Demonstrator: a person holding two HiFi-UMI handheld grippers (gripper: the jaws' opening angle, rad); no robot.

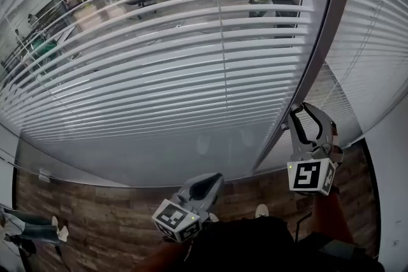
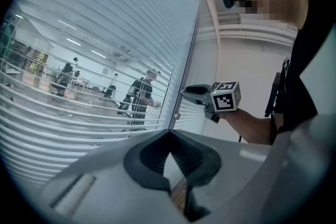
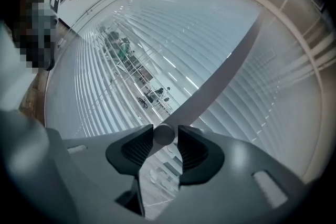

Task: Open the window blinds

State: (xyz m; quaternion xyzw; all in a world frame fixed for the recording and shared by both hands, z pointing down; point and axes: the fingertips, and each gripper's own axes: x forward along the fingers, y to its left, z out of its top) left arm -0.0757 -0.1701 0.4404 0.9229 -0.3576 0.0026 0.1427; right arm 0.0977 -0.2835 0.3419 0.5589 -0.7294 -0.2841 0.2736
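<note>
White slatted blinds (image 1: 159, 73) hang behind the glass, with their slats tilted partly apart. A grey upright frame post (image 1: 309, 67) splits the glass. A small round knob (image 3: 164, 135) sits on that post. My right gripper (image 3: 165, 131) is level at the post, its jaws on either side of the knob with a slight gap at the right pad. The head view shows the right gripper (image 1: 299, 110) against the post. My left gripper (image 1: 213, 178) hangs lower and nearer to me, shut on nothing; its own view shows the pad tips meeting (image 2: 168, 136).
Beyond the glass is an office with desks, chairs and a standing person (image 2: 140, 97). More blinds (image 1: 376, 22) cover the pane to the right of the post. Wood flooring (image 1: 95, 220) runs below, with someone's legs (image 1: 32, 226) at its left edge.
</note>
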